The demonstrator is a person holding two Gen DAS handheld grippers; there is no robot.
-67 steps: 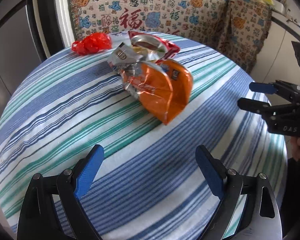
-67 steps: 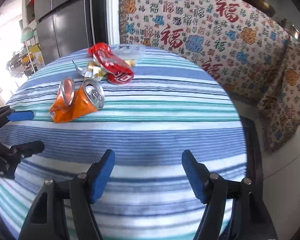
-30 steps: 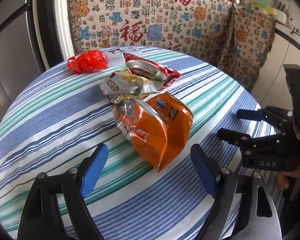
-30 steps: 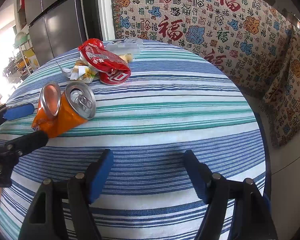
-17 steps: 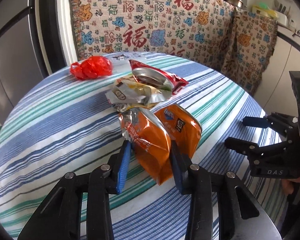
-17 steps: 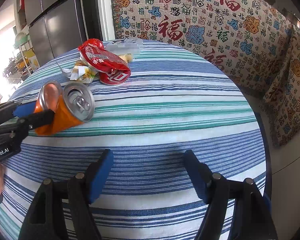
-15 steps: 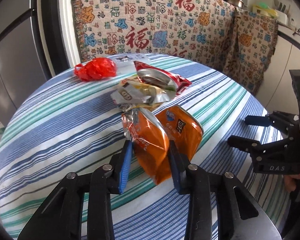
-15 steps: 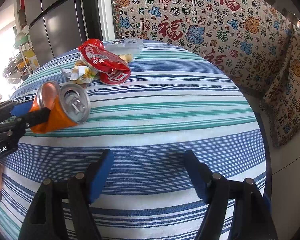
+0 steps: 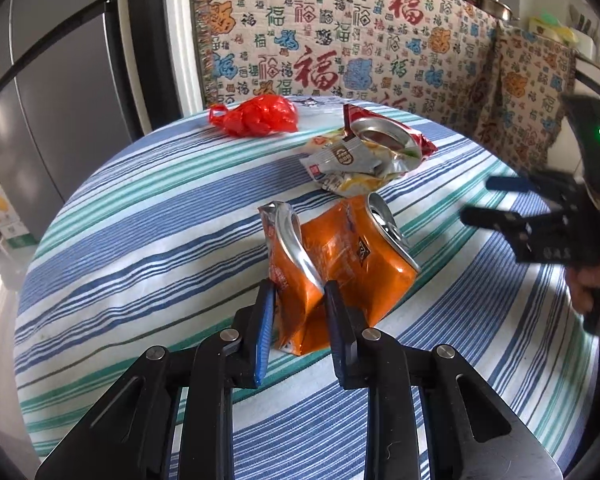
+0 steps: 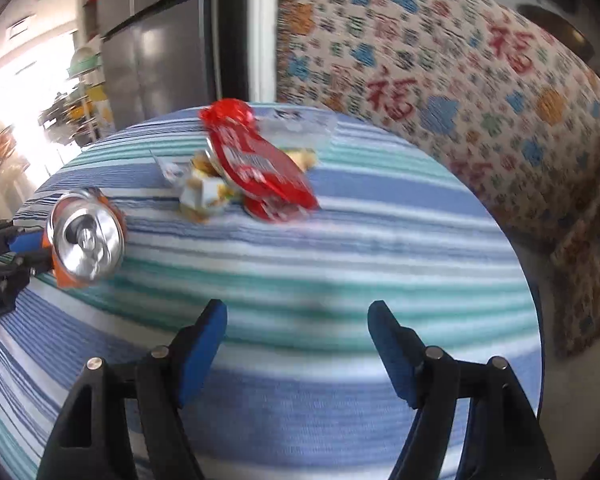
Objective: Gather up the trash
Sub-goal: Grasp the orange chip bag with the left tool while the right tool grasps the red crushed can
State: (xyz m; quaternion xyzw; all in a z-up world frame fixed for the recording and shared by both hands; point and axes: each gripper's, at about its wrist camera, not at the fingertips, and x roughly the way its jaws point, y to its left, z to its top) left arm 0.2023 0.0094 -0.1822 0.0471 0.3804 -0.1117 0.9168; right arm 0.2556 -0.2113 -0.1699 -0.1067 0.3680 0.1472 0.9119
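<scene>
The crushed orange can (image 9: 340,256) sits pinched at its near end in the left gripper (image 9: 300,320), fingers narrowed right onto the crumpled metal. It is folded nearly in two, both silver ends (image 9: 384,220) pointing up and away, and from the right wrist view one round lid (image 10: 86,240) faces the lens at the left edge; whether the can rests on the cloth or hangs just above it, I cannot tell.

Just beyond the can lies a silver wrapper (image 9: 348,164), crumpled, and touching it on the far side a flattened red can (image 9: 388,136) with its open top showing. Further left and farther back sits a knotted red bag (image 9: 256,116). A clear plastic piece (image 10: 300,124) lies at the far rim, blurred. Nothing stands between the can and the gripper.

Over on the right, the right gripper (image 10: 300,344) hovers above the cloth with its fingers spread wide and nothing between them; the left view catches it at the table's right edge (image 9: 500,200), well apart from the can.

All this is on a round table (image 9: 140,220) under a blue, green and white striped cloth. Behind it hangs a patterned fabric (image 9: 340,40) with red characters, and a steel fridge (image 9: 60,60) stands far left.
</scene>
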